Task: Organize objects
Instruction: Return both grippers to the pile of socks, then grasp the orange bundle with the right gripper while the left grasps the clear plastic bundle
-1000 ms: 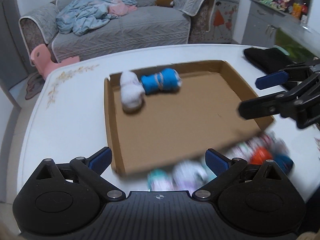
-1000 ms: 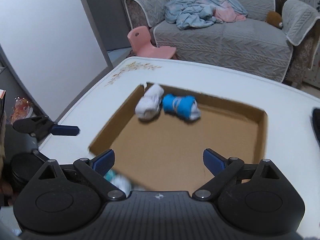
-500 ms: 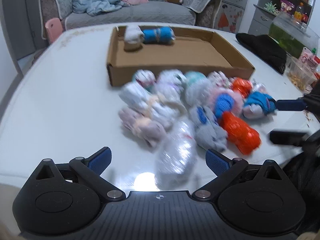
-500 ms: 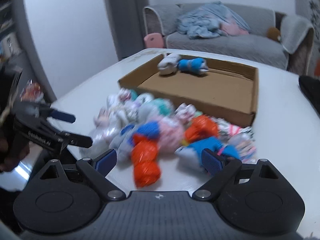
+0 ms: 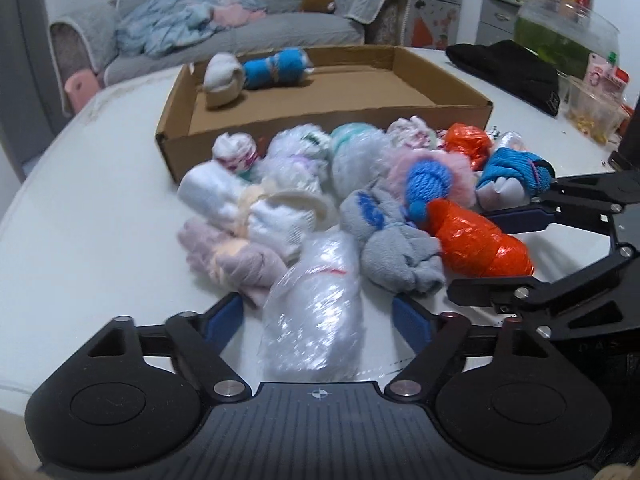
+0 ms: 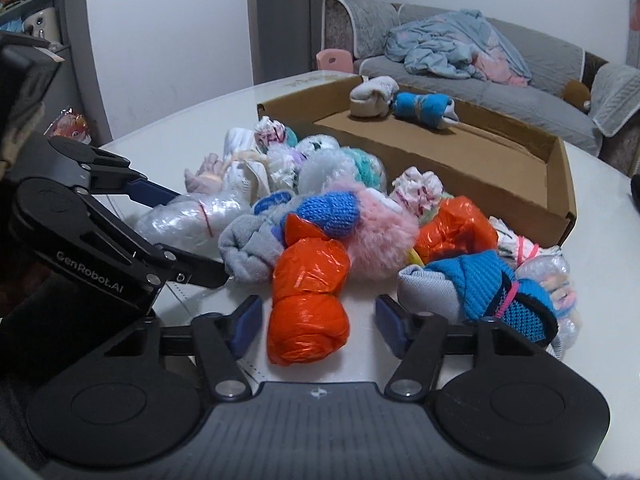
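A: Left gripper point(image 5: 318, 316)?
B: Low over the counter point(image 5: 80, 240), straddling the clear bag point(image 5: 316, 312). Jaws have just been closing, but there's a gap on both sides, so it's released, not gripping.
A: Right gripper point(image 6: 318, 322)?
B: Same story around the orange bag point(image 6: 308, 300). Jaws have just been closing, the bag lies between them, and the pads aren't pressing on it. Nothing grasped.
A: Where's the rest?
B: Pile of rolled socks point(image 5: 360, 184) on the counter, touching the near wall of the box point(image 5: 320, 120). Grey roll point(image 5: 396, 248) sits between the two bags. Blue roll point(image 6: 488, 284) is just right of the right gripper.
A: Anything in the box?
B: Two rolls at the far end, touching: white roll point(image 5: 222, 80) and a blue-banded roll point(image 5: 276, 68).
A: Background?
B: Sofa point(image 6: 520, 92) with a blanket point(image 6: 448, 48) beyond the counter, black cloth point(image 5: 508, 68) to the box's right.
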